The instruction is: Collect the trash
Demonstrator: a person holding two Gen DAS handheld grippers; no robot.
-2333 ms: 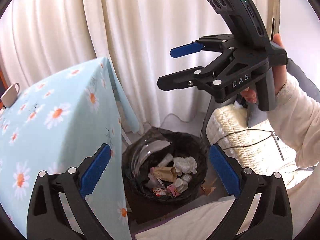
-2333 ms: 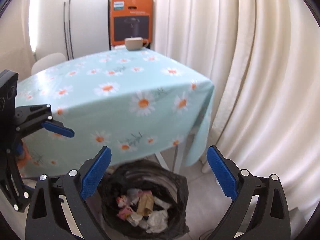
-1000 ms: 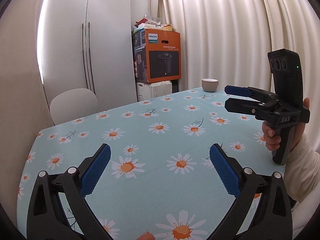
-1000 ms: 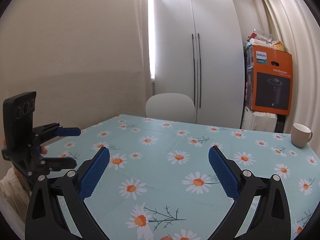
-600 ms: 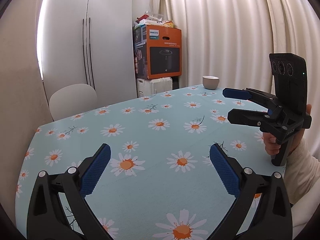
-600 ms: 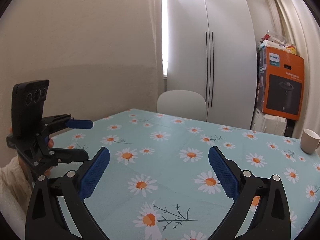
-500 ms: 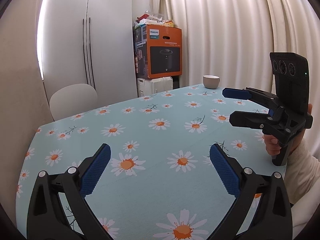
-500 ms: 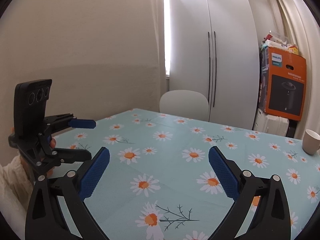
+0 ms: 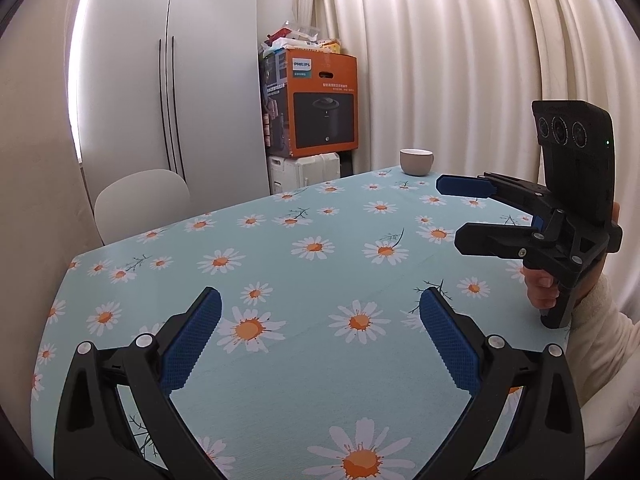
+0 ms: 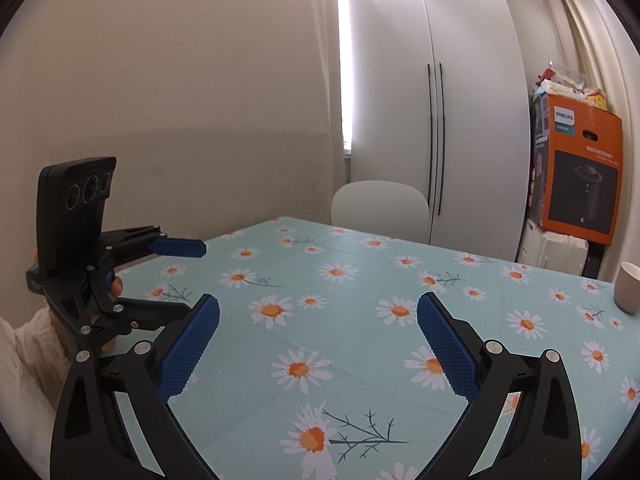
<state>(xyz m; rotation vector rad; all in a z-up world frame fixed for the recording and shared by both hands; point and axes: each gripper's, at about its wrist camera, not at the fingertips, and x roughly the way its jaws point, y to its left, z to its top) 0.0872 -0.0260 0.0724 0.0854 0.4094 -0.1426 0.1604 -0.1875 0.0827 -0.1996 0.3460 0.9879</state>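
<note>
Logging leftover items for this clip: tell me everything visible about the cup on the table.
The cup is a small, plain, pale beige mug, ceramic by its look, standing upright near the far corner of the daisy tablecloth, close to the white curtain. A handle shows on its right side in the left wrist view. The right wrist view catches only part of it at the frame edge. Its contents cannot be seen. Only the tablecloth touches it; both hand-held grippers are well away.

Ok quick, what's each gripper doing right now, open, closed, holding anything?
Left gripper: open, holding nothing, above the daisy tablecloth.
Right gripper: open, holding nothing.
</note>
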